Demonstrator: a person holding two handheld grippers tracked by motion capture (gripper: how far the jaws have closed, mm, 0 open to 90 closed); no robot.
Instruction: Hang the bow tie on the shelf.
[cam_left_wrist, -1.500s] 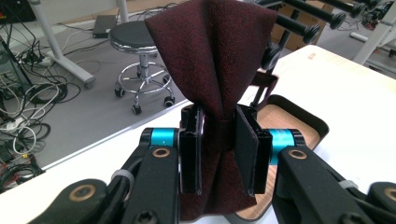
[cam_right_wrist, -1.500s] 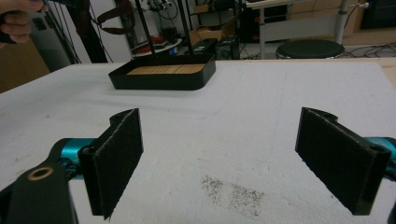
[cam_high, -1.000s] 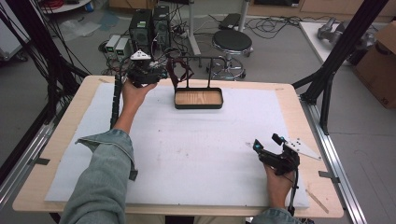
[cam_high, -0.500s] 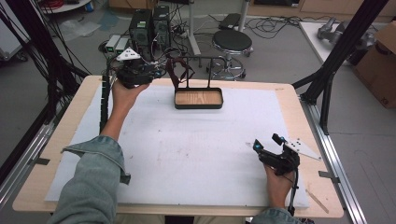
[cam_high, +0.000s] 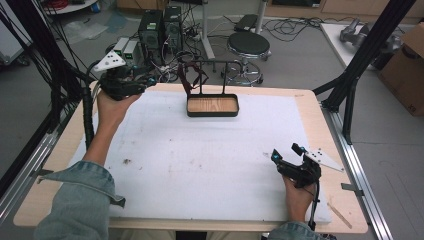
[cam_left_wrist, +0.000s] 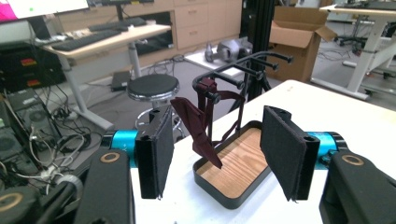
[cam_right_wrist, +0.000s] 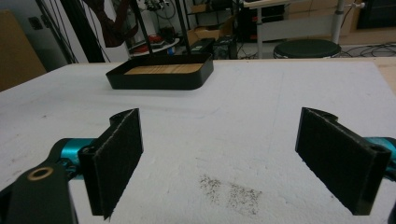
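A black tray with a wooden floor (cam_high: 212, 106) stands at the far middle of the table under a black wire rack (cam_high: 215, 65). A dark red strap (cam_high: 192, 76) hangs from the rack's left end. My left gripper (cam_high: 147, 78) is held up left of the rack, pointing at it. Its jaws have just been opening, with nothing between them. In the left gripper view the strap (cam_left_wrist: 196, 123) dangles over the tray (cam_left_wrist: 233, 172), beyond the open left gripper (cam_left_wrist: 219, 154). My right gripper (cam_high: 286, 152) rests open near the front right, also empty (cam_right_wrist: 219, 158).
A white mat (cam_high: 210, 165) covers most of the wooden tabletop, with dark specks (cam_right_wrist: 229, 189) just ahead of the right gripper. Behind the table are a round stool (cam_high: 248, 45) and computer cases (cam_high: 160, 27). A cardboard box (cam_high: 405, 75) sits at the far right.
My left hand has drawn back to the left, away from the rack, and its jaws stand wider. The strap stays hanging on the rack. The right hand has not moved.
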